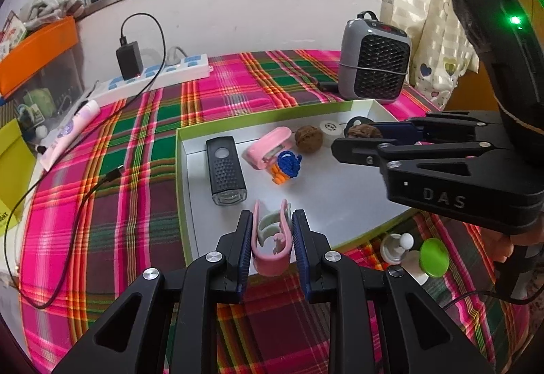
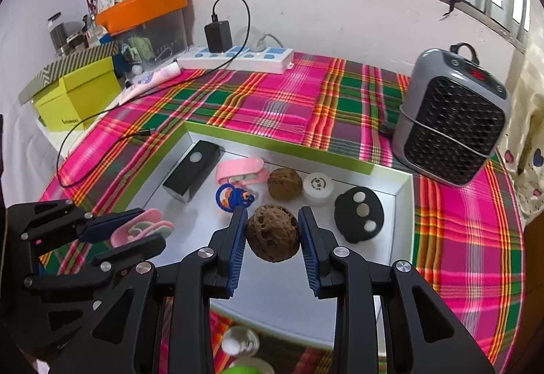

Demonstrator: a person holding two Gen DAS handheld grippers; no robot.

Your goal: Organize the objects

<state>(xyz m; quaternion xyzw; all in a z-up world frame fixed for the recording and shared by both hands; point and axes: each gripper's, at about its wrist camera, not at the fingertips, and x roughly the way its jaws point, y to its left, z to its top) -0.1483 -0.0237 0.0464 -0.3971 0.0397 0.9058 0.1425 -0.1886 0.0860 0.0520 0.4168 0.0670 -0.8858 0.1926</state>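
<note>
My left gripper (image 1: 272, 231) is shut on a pink clip with a pale green inner part (image 1: 272, 238), held over the near edge of the green-rimmed tray (image 1: 190, 204); it also shows in the right wrist view (image 2: 142, 231). My right gripper (image 2: 272, 231) is shut on a brown walnut (image 2: 273, 232) over the tray's floor (image 2: 360, 272); the walnut also shows in the left wrist view (image 1: 363, 130). In the tray lie a black bike light (image 1: 224, 169), a second pink clip (image 1: 268, 146), a blue and orange crochet piece (image 1: 285, 166), another walnut (image 1: 308, 138), a white round cap (image 2: 318, 187) and a black disc (image 2: 358, 214).
A grey heater (image 2: 452, 115) stands beyond the tray at the right. A white power strip with a black charger (image 2: 234, 57) and its cable lie at the back. A yellow-green box (image 2: 78, 95) is at the left. A green-topped object and a white knob (image 1: 418, 251) sit on the plaid cloth near the tray.
</note>
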